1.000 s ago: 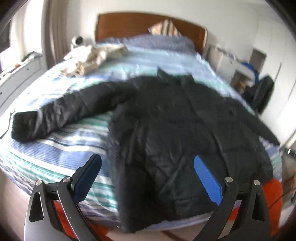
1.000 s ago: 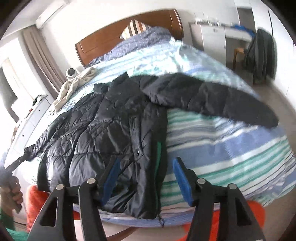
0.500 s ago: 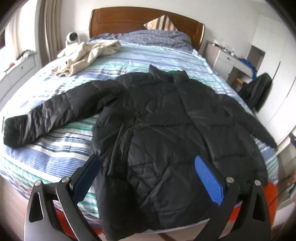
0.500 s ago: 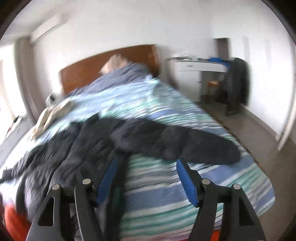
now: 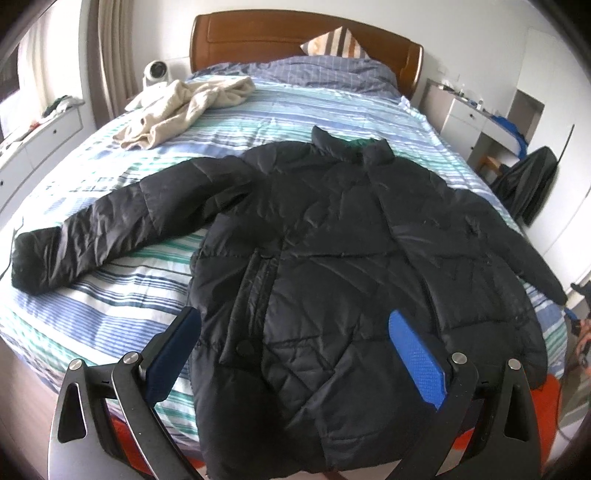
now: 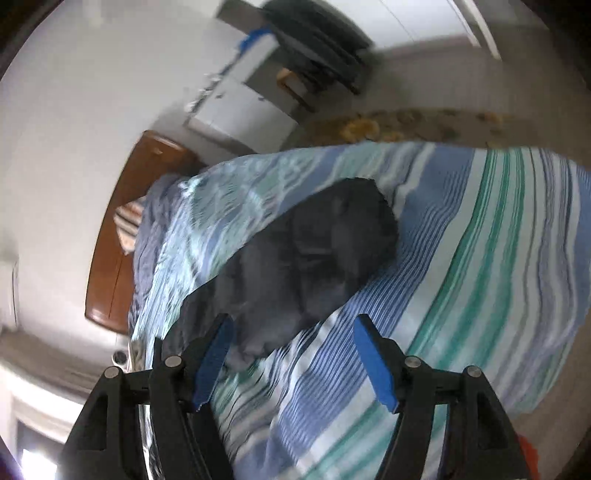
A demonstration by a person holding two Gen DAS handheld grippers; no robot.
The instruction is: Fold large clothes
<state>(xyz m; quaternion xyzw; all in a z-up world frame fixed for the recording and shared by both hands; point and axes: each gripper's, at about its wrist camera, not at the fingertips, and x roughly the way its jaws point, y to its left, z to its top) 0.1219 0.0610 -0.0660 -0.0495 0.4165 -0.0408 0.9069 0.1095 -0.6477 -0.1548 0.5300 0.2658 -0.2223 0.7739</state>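
Left gripper [image 5: 295,354] nearest, jaws wide apart, empty, hovering level over the hem at the foot of the bed, pointing toward the headboard. Black puffer jacket [image 5: 332,258] lies front-up, flat on the striped bedspread [image 5: 110,314], both sleeves spread out, collar toward the pillows. No fold visible, so task looks at 0 folds done; sleeves and body all left. Right gripper [image 6: 291,362] also spread apart, empty, camera rolled strongly sideways, blurred, hanging just above the bedspread near the right sleeve [image 6: 314,266] cuff, not touching it. Likely lining up for a sleeve grab. Farther back: beige garment [image 5: 184,107], wooden headboard [image 5: 295,33].
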